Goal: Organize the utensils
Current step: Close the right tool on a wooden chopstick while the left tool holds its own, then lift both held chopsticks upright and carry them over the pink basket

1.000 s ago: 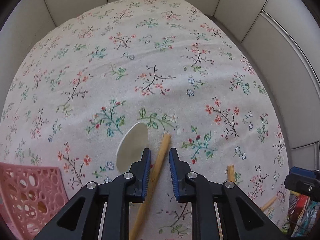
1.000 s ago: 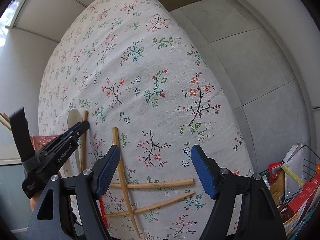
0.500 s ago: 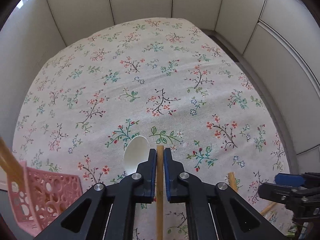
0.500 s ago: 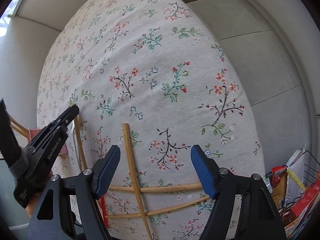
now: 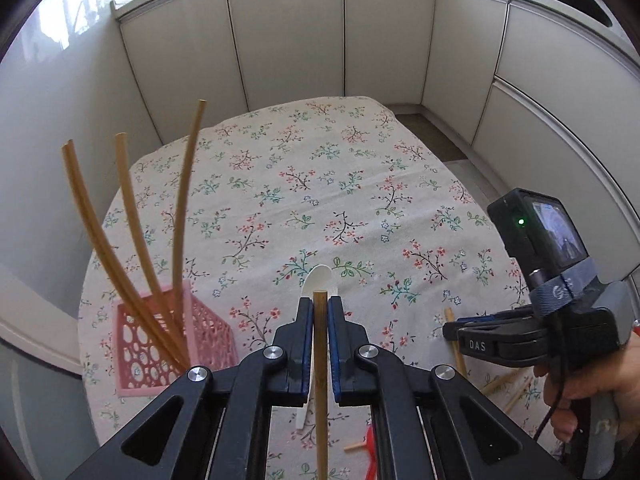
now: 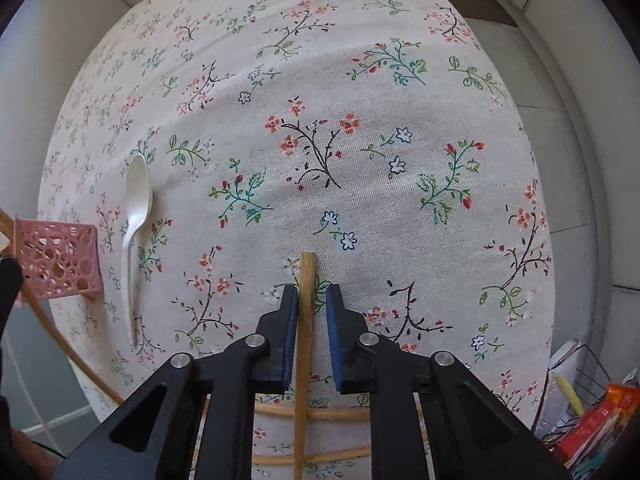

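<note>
My left gripper [image 5: 320, 322] is shut on a wooden chopstick [image 5: 320, 356] and holds it above the floral tablecloth. A white plastic spoon [image 5: 318, 280] lies on the cloth beneath it; it also shows in the right wrist view [image 6: 138, 200]. A pink perforated basket [image 5: 172, 344] stands at the left with three chopsticks [image 5: 132, 232] in it; its corner shows in the right wrist view [image 6: 56, 256]. My right gripper [image 6: 312, 308] is low over the cloth, jaws narrowly open around another chopstick [image 6: 306, 280] lying there. Two more chopsticks [image 6: 320, 414] cross beneath it.
The table [image 5: 320, 184] has a floral cloth and is bounded by grey cabinet panels behind and to the left. The floor drops off on the right. A wire basket of packets [image 6: 592, 412] stands at the lower right. A red item [image 5: 370, 448] lies near the table's front.
My left gripper has closed on its chopstick and lifted it, bringing the basket into view. My right gripper has moved over a lying chopstick and narrowed its jaws around it.
</note>
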The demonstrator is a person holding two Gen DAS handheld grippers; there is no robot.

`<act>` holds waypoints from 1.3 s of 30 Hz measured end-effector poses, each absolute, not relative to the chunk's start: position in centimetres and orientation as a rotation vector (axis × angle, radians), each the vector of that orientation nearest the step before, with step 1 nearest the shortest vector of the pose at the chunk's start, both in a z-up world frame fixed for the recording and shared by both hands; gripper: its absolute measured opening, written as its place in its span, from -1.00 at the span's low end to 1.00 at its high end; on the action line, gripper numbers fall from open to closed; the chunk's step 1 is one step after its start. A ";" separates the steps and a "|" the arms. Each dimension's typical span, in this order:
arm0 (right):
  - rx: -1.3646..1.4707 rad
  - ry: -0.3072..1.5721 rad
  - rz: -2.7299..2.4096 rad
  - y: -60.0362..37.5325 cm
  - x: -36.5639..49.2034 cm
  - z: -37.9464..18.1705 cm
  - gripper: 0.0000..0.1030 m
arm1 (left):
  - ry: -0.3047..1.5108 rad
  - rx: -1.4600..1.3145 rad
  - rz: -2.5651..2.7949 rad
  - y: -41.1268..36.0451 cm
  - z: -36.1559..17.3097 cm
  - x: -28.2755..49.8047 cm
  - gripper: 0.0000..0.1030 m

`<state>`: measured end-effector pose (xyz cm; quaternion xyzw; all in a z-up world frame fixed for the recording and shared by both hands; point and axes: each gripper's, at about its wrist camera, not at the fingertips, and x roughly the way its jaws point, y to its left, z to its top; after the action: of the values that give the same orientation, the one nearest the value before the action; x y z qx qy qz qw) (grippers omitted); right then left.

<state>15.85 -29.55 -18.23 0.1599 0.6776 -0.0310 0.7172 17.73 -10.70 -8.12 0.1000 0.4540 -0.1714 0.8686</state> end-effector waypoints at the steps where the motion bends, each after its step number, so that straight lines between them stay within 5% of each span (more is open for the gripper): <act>1: 0.338 1.497 -0.075 -29.3 15.9 -18.2 -0.82 | 0.944 0.203 -0.357 -10.3 -7.8 17.4 -0.86; 39: 0.450 0.639 0.147 -27.4 8.2 4.8 -0.85 | 0.481 -0.145 -0.237 2.7 4.6 11.2 -0.86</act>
<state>8.18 -27.38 4.80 0.2193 0.3112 0.0717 0.9219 11.22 2.70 4.56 -0.0716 0.2376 -0.1168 0.9617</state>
